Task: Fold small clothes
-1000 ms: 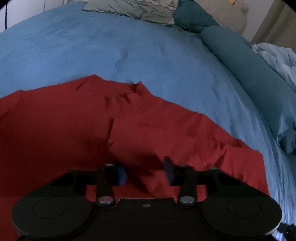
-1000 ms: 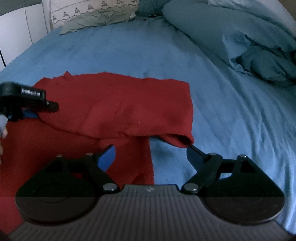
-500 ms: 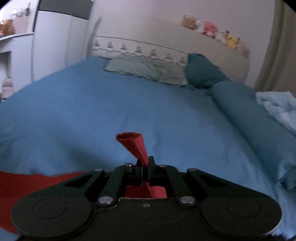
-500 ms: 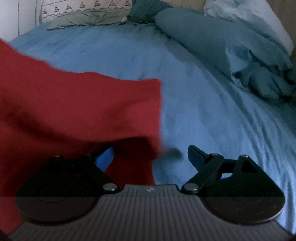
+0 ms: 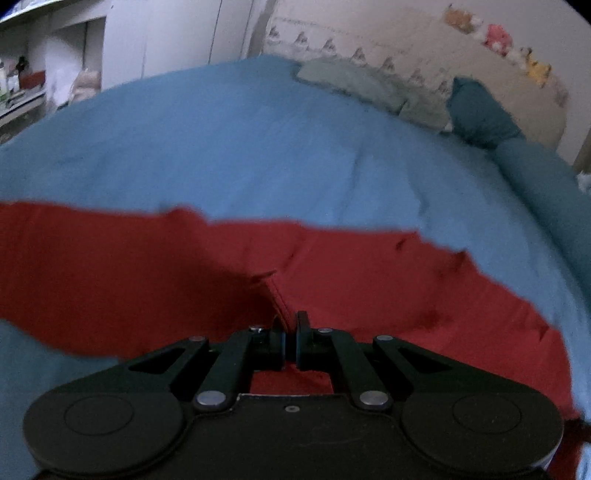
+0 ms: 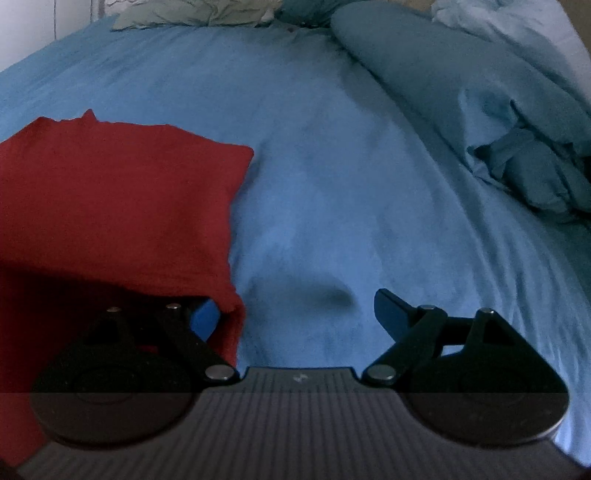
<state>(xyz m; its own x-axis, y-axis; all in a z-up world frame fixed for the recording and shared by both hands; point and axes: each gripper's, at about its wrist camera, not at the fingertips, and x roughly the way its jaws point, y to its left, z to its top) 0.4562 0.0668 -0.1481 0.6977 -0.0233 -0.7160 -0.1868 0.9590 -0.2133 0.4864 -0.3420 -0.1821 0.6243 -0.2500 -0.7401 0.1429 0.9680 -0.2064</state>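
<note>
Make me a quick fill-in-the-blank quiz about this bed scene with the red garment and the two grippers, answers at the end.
1. The left gripper is shut on a fold of the ____ garment.
2. The right gripper has its jaws ____.
3. The garment lies on a ____ bedsheet.
4. Between the right gripper's fingers shows mostly bare ____.

Answers: red; open; blue; bedsheet

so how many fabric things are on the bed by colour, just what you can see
red: 1, the red garment shut in the left gripper
grey-green: 1, the pillow
teal: 2, the cushion and the rolled duvet
pale blue: 1, the crumpled sheet
total: 5
</note>
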